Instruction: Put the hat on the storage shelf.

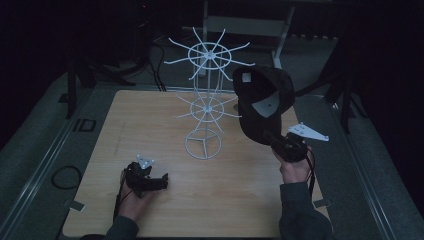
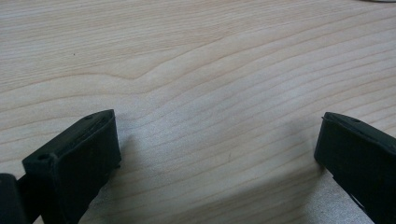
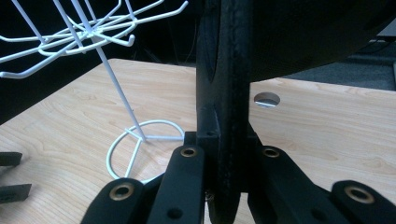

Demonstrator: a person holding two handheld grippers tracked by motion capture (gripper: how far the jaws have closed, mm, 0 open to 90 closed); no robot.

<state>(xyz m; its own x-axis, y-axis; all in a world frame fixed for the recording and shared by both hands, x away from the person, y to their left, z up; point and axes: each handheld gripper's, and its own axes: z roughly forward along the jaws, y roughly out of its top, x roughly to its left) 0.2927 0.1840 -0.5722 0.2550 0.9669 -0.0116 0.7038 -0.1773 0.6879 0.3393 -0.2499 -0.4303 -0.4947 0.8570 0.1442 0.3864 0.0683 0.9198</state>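
- One dark cap (image 1: 262,102), soft fabric, rounded crown with stiff curved brim; pale label patches on the underside; raised above the worktop, just right of the rack's upper tier.
- Right claw (image 1: 270,136) clamped shut on cap brim; in right gripper view brim edge (image 3: 229,107) stands upright between both black jaws, thick and rough-textured.
- Left claw (image 1: 159,182) open, nothing between the jaws; resting low on the worktop, well apart from the cap; in left gripper view two matte black blocky jaws spread wide over bare wood.
- One white wire rack (image 1: 206,100): thin central pole, two tiers of radiating hooked spokes, one ring base with three struts; ahead of left claw, left of right claw.
- One worktop (image 1: 150,125), pale wood grain, smooth, rectangular with rounded corners.
- Two hands, one per claw.
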